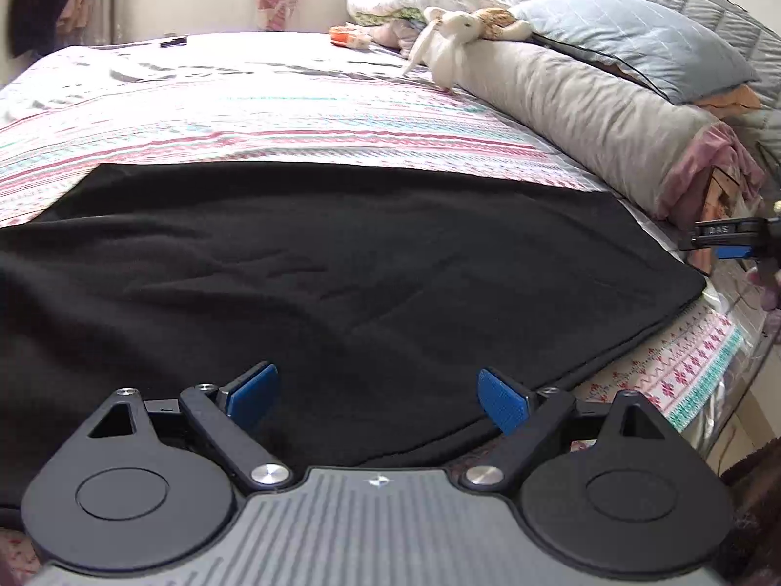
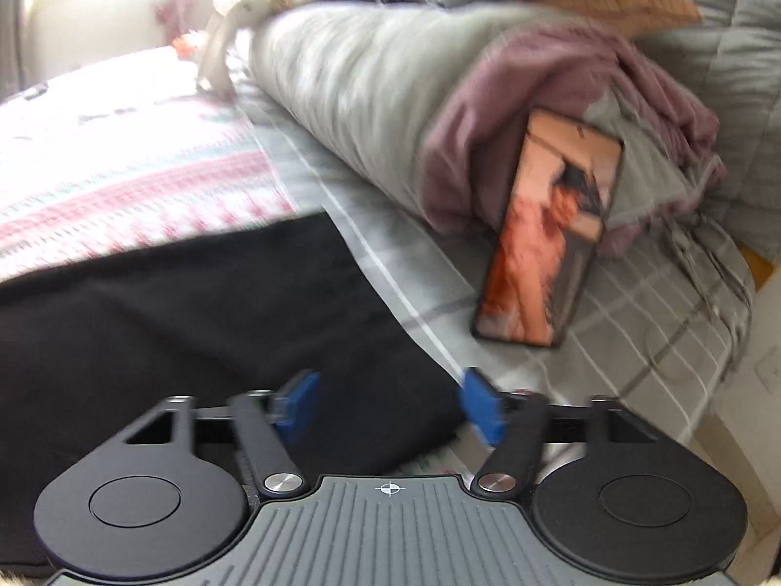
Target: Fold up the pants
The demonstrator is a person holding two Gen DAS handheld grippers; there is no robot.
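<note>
Where the bed (image 1: 302, 112) fills both wrist views, I log it first: a wide mattress under a striped pink, teal and white patterned bedspread (image 1: 244, 122), bright daylight washing out its far end.

Black pants (image 1: 317, 263) lie spread flat across the near part of the bedspread, folded into a broad dark panel; the right-hand edge runs straight and stops short of the mattress edge, and a few shallow creases cross the middle. In the right wrist view the same cloth (image 2: 195, 322) ends just beside a grey checked sheet (image 2: 610, 322).

Along the right side: a long grey bolster (image 1: 576, 107), a pale blue pillow (image 1: 629, 39) on top of it, mauve cloth (image 2: 561, 112) bunched at the near end. A phone (image 2: 546, 234) leans against that mauve cloth, screen lit; the picture is motion-blurred.

A white plush toy (image 1: 449, 34) sits at the bolster's far end. A small dark object (image 1: 174, 41) lies far off on the bedspread; I cannot tell what it is.

Left gripper (image 1: 378, 400): jaws wide apart, blue pads (image 1: 254, 393) clear of each other, poised over the near hem of the pants, nothing clamped.

Right gripper (image 2: 388, 405): jaws spread, nothing between the pads; its right pad sits over the corner of the pants. I also catch it at the far right edge of the left view (image 1: 732, 239).
</note>
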